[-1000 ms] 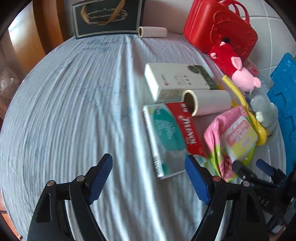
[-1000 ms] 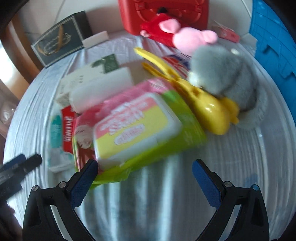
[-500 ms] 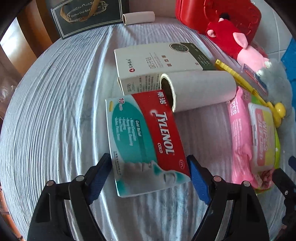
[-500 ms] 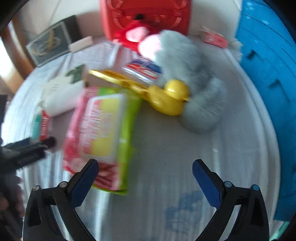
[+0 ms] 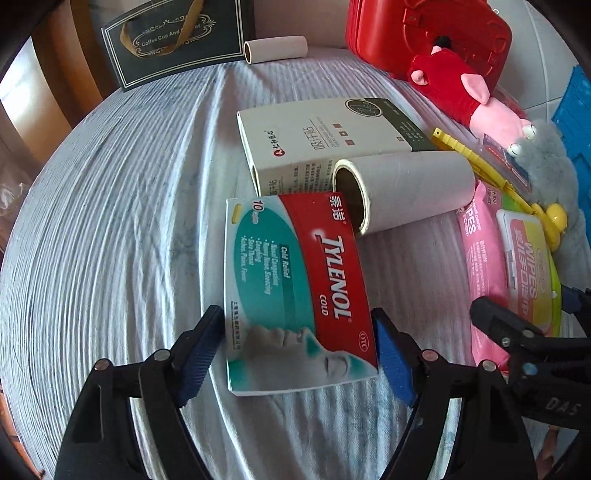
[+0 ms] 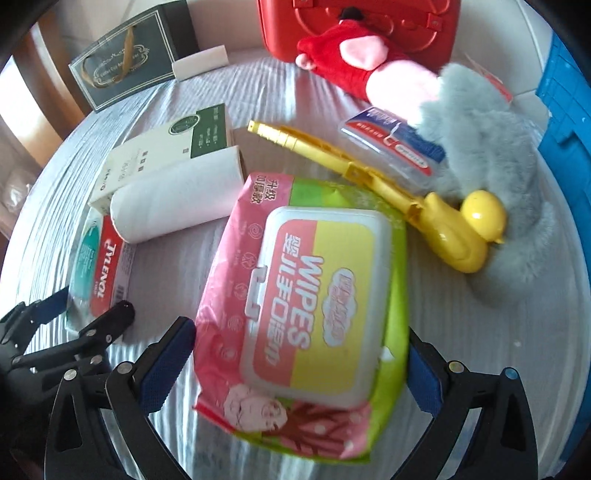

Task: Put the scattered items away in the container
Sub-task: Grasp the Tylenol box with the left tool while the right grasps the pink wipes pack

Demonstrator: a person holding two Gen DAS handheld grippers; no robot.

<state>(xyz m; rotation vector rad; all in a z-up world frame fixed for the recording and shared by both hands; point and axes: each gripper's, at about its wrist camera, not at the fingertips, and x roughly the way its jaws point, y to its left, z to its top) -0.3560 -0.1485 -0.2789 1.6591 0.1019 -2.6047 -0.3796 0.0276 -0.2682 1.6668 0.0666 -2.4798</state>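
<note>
Pale grey, creased cloth [image 5: 110, 221] is covering the table, and its left half is lying bare, giving wide room on that side; the right half is crowding up towards the blue container [image 6: 565, 122] at the right edge. The left gripper [image 5: 299, 347] is standing with its blue pads either side of the near end of the Tylenol box [image 5: 295, 291]; its jaws have just been closing slightly, yet whether the pads are pressing the card cannot be told. The box's far corner is lying against a white paper roll [image 5: 406, 192], which is resting on a white carton [image 5: 325, 144]. The right gripper [image 6: 299, 358] is straddling the wipes pack [image 6: 314, 302], jaws apart and not visibly clamping it. Beyond the pack a yellow duck tongs [image 6: 443, 225] is leaning on a grey plush [image 6: 487, 158], with a red-and-pink plush pig [image 6: 362, 62] before a red case [image 6: 354, 22] at the back.

Compared with a second ago, the Tylenol box is now sitting between the left pads rather than ahead of them, and the wipes pack, earlier off to the left, is now centred in the right gripper's span
</note>
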